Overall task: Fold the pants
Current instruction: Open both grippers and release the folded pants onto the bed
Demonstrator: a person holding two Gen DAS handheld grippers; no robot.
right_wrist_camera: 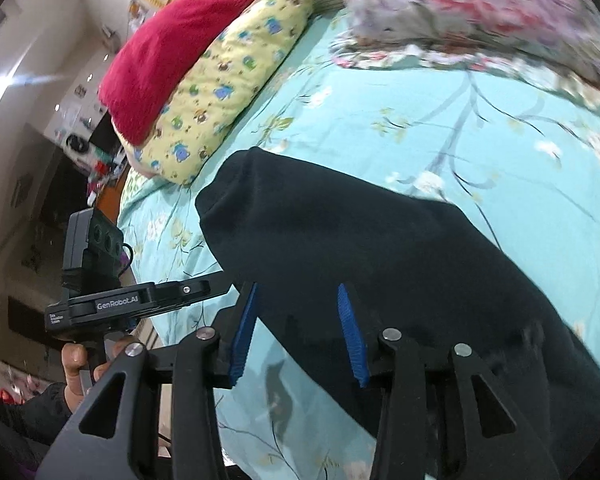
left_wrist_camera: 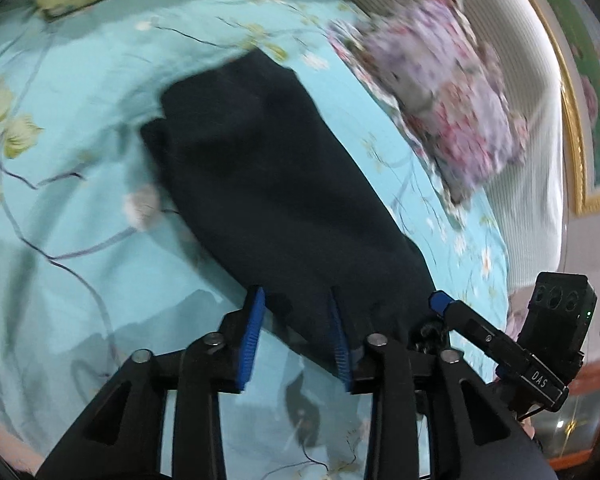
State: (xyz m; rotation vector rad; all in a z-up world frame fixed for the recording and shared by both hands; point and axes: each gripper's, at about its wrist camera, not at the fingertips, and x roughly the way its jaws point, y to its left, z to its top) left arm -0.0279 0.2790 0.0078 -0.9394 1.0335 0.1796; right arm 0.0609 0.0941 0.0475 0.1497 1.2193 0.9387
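Dark navy pants [left_wrist_camera: 260, 168] lie folded lengthwise on a light blue floral bedsheet [left_wrist_camera: 60, 200], stretching away from both grippers. My left gripper [left_wrist_camera: 296, 304] is open, its blue pads astride the near edge of the pants. In the right wrist view the pants [right_wrist_camera: 360, 248] fill the middle. My right gripper [right_wrist_camera: 300, 300] is open over their near edge, with cloth lying between the blue pads. The right gripper also shows in the left wrist view [left_wrist_camera: 440, 302], close at the right. The left gripper body shows in the right wrist view [right_wrist_camera: 140, 300], at the left.
A yellow patterned pillow [right_wrist_camera: 228, 80] and a red pillow [right_wrist_camera: 168, 48] lie at the head of the bed. A pink and purple floral quilt [left_wrist_camera: 440, 92] is bunched along the bed's far side. A headboard and framed picture [left_wrist_camera: 580, 120] stand behind.
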